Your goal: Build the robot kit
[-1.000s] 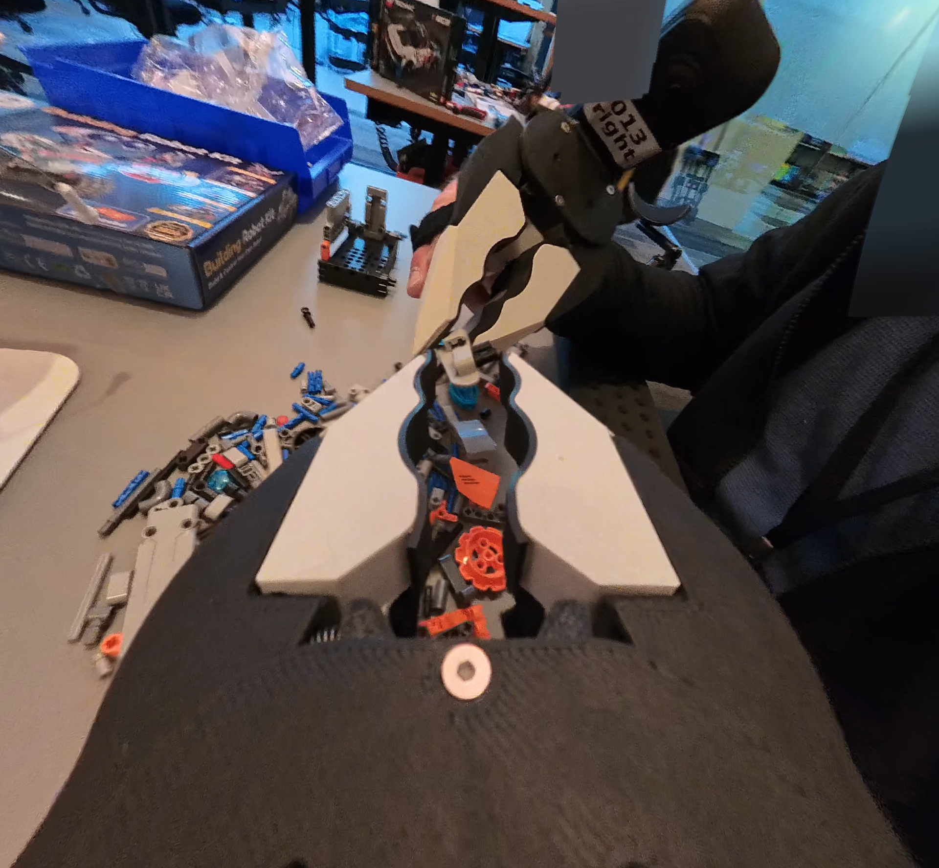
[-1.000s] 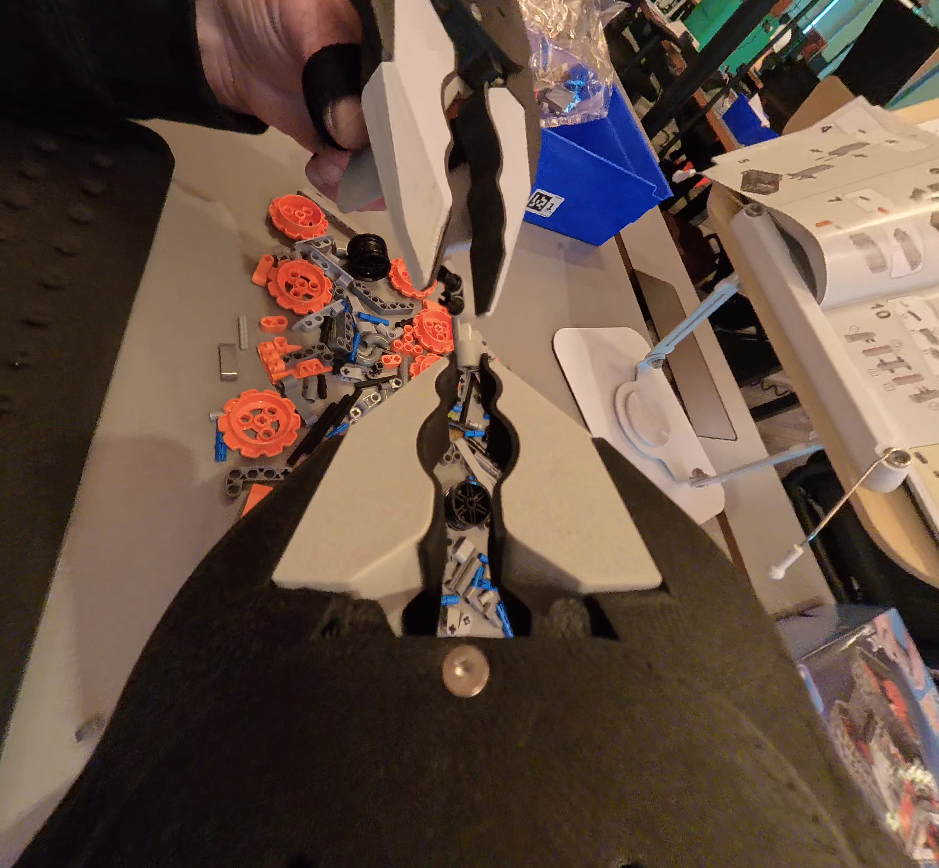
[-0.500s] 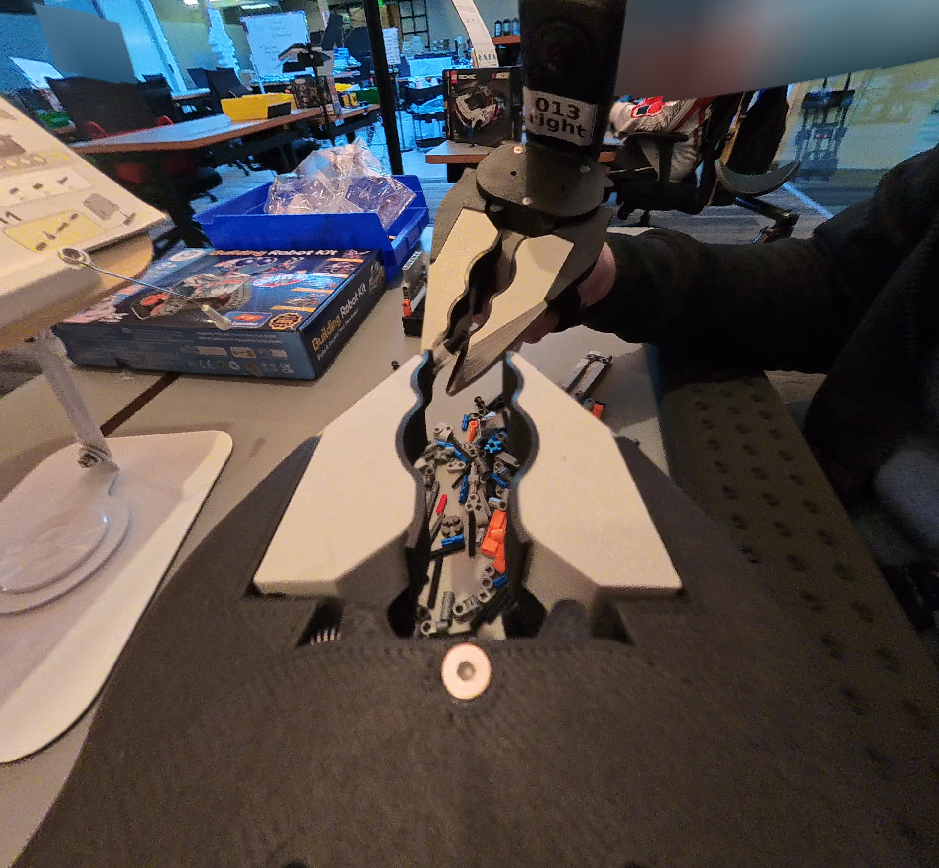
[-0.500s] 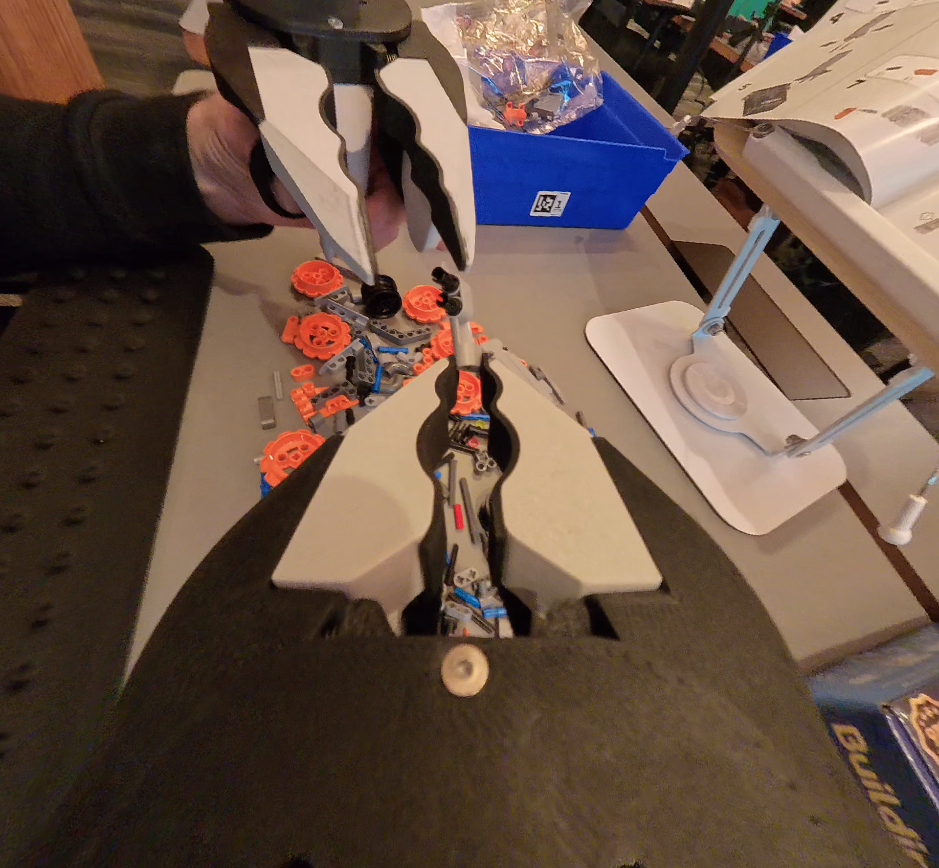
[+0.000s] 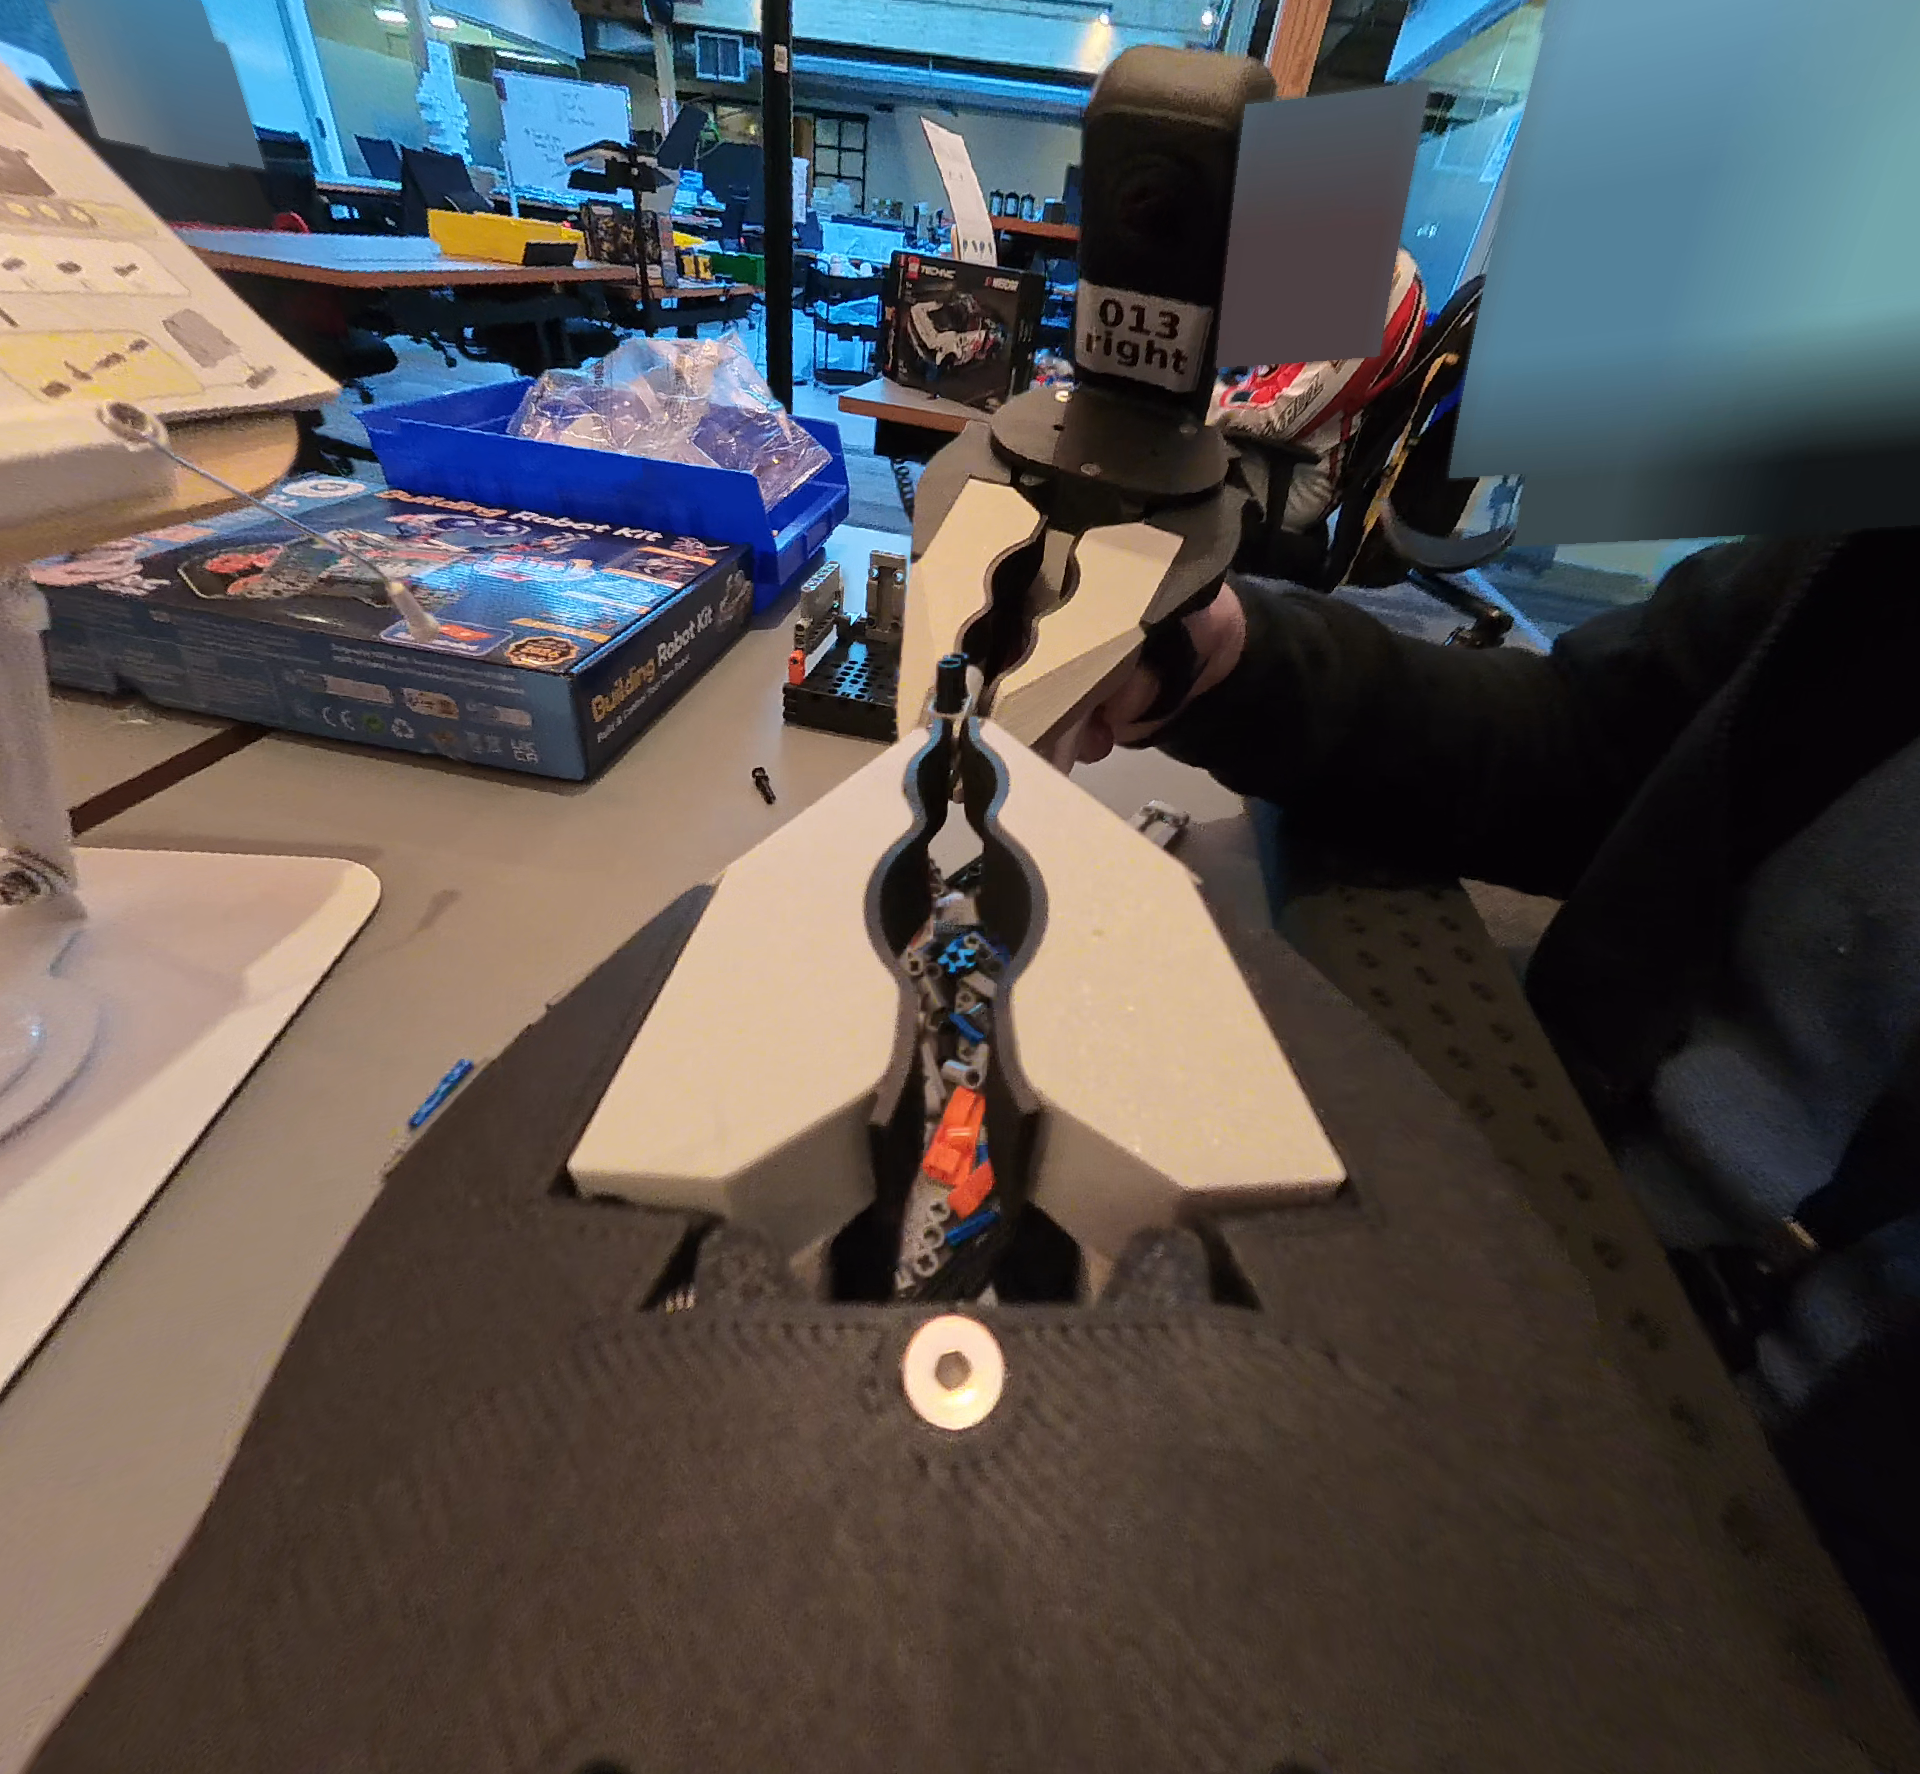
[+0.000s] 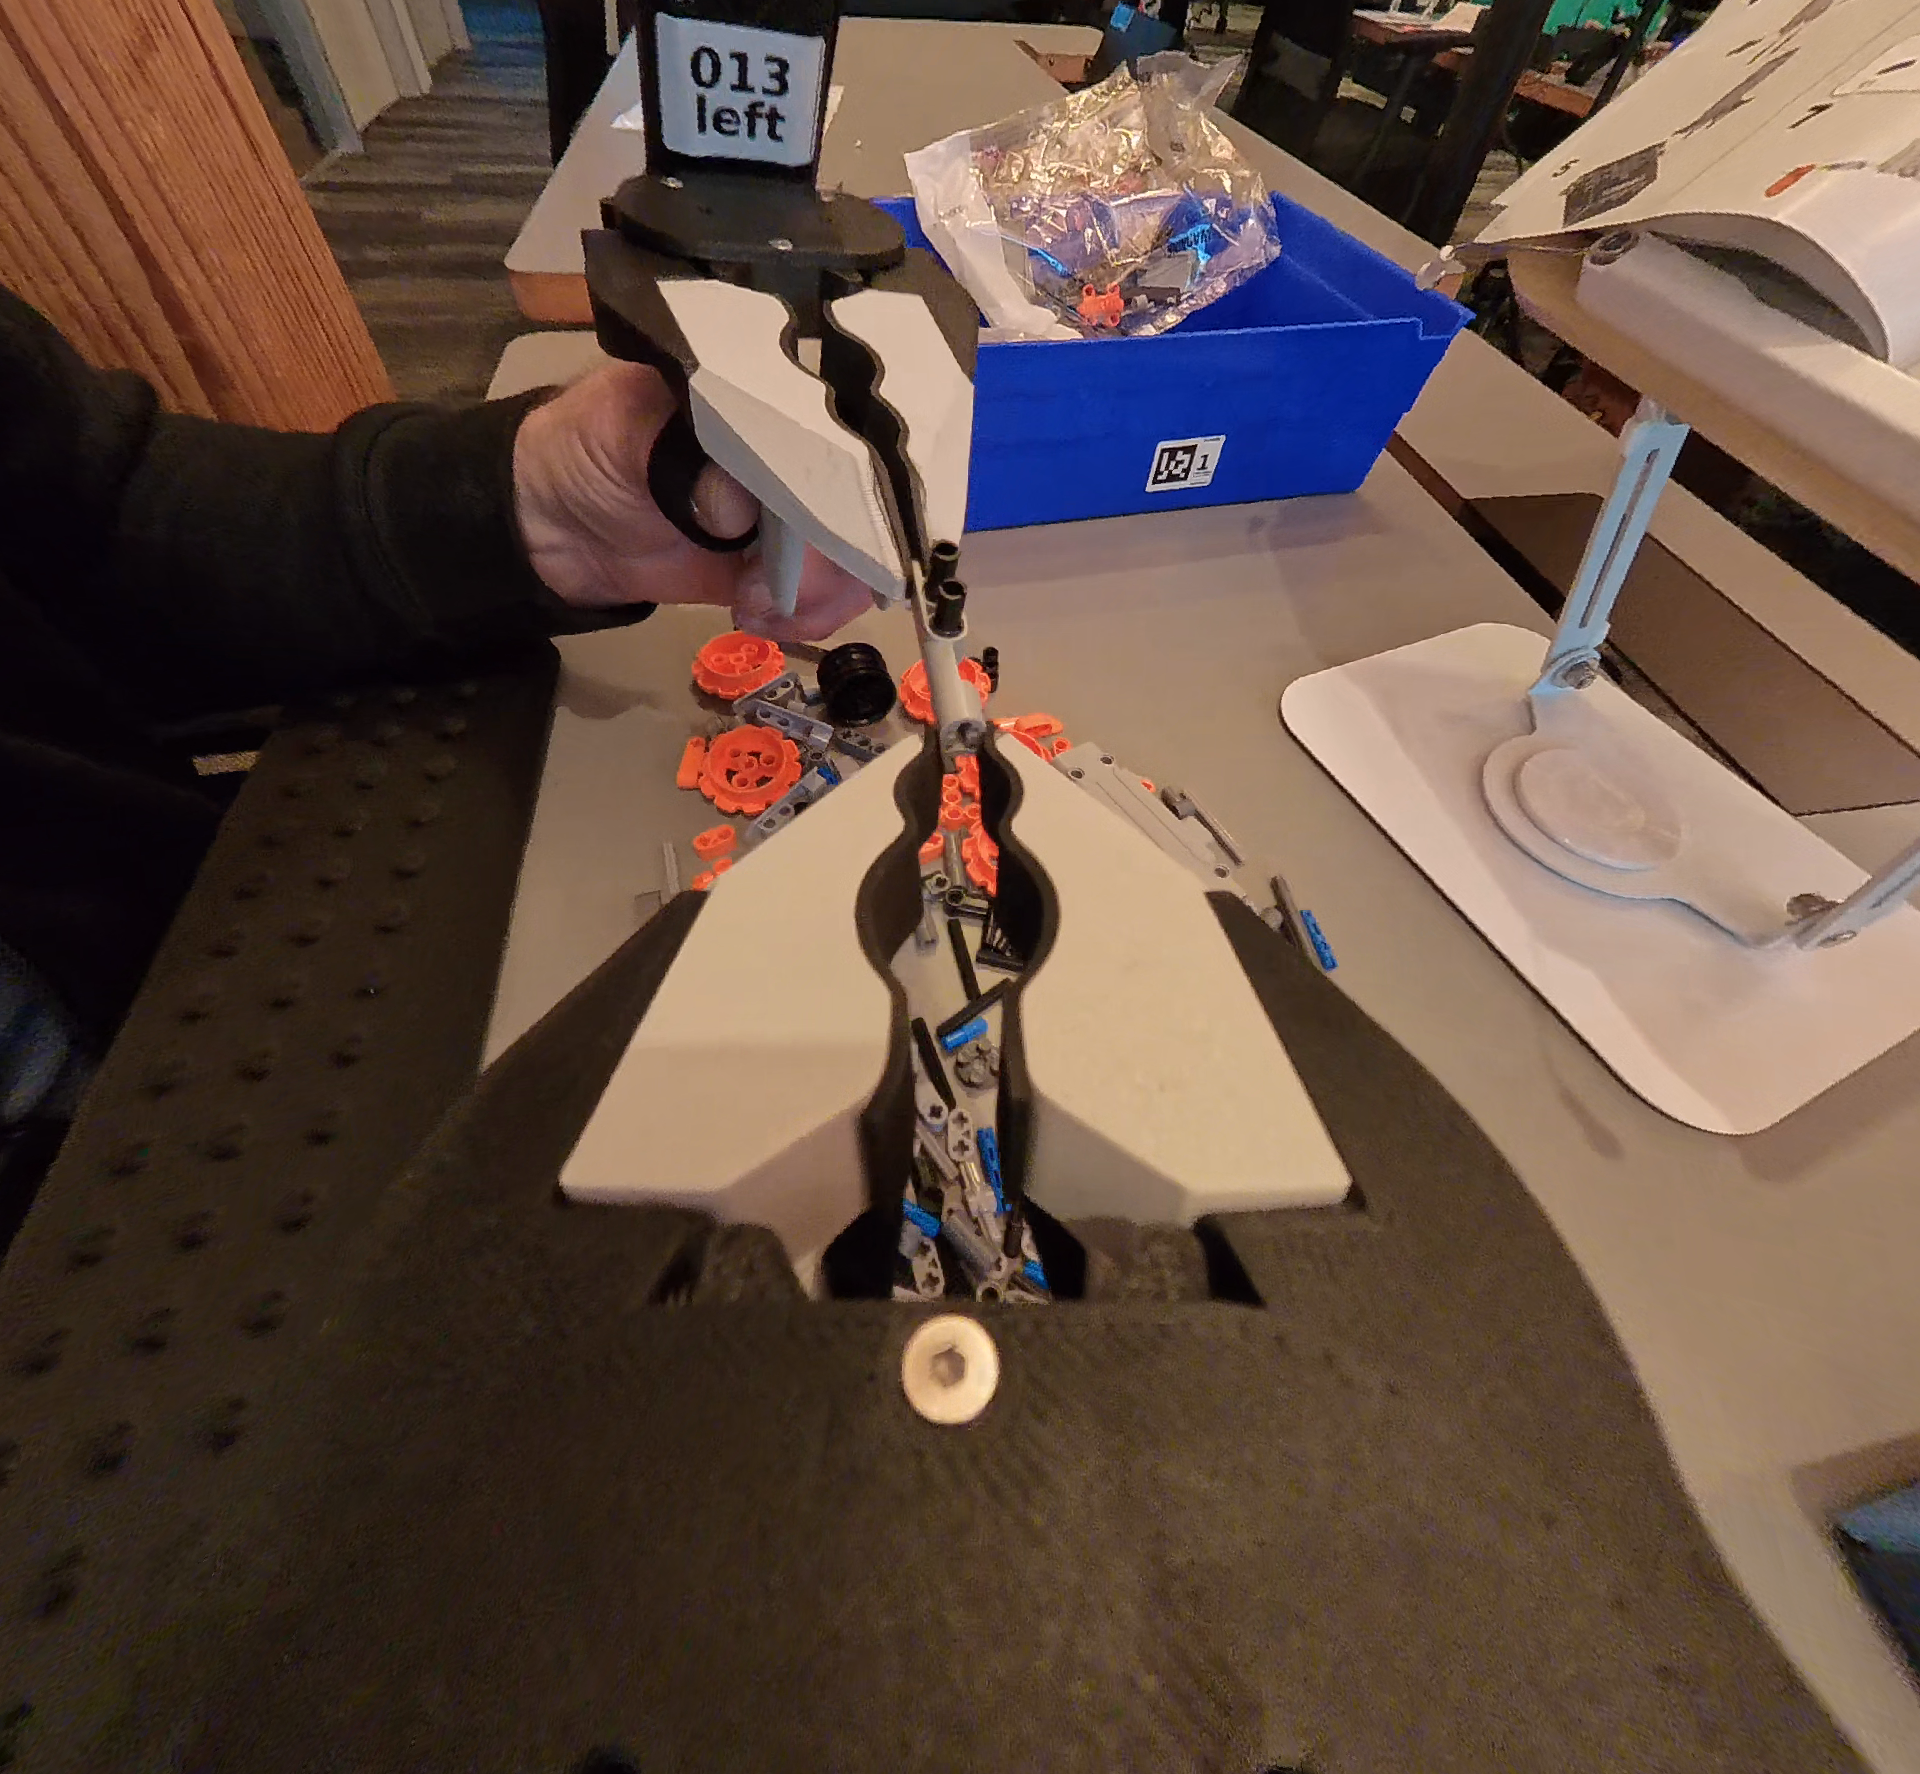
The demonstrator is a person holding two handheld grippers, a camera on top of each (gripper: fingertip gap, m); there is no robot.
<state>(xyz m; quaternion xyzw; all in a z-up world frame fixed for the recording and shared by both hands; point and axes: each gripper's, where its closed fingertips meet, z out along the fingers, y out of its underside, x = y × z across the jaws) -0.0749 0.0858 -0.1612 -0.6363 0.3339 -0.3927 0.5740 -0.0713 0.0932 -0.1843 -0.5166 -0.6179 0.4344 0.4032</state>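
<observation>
At mid-frame the right claw point(image 6: 961, 745) is clenched on one end of a grey beam point(image 6: 948, 685) whose black pins point(image 6: 943, 586) meet the clenched left claw point(image 6: 914, 561), above loose orange gears point(image 6: 743, 768) on the surface point(image 6: 1351, 561), blue bin point(image 6: 1195, 394) behind.

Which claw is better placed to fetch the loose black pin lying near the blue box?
Left, probably: the black pin lies just beside the left claw, in its view; the right claw does not see it. Both grip the grey beam.
</observation>
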